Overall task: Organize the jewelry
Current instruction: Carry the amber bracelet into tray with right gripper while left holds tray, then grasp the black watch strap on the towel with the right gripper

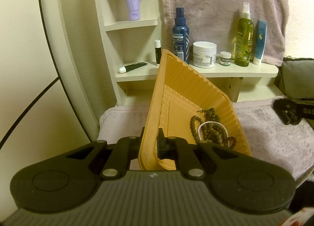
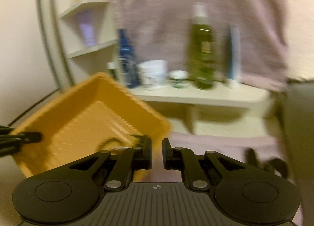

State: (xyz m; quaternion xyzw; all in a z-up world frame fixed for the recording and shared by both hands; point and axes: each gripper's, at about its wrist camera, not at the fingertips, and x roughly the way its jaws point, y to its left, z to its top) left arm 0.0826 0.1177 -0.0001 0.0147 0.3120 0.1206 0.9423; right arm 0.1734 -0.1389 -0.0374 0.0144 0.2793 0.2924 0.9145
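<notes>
An orange plastic tray (image 1: 176,92) is tilted, with its far end raised. My left gripper (image 1: 152,137) is shut on its near side wall. A brown wooden bead strand (image 1: 214,127) and a thin white bracelet (image 1: 199,130) lie in the tray's low corner. The right gripper (image 1: 287,112) shows at the right edge, over the pink towel. The right wrist view is blurred. There my right gripper (image 2: 157,153) is nearly shut with a narrow gap and nothing between its fingers. It sits just right of the tray (image 2: 88,116), and the dark beads (image 2: 109,143) lie beside its left finger.
A cream shelf (image 1: 245,71) behind the tray holds a blue spray bottle (image 1: 181,35), a white jar (image 1: 204,54) and a green bottle (image 1: 243,35). A pink towel (image 1: 265,127) covers the surface. A pink cloth (image 1: 215,0) hangs behind. A curved frame (image 1: 49,29) stands at the left.
</notes>
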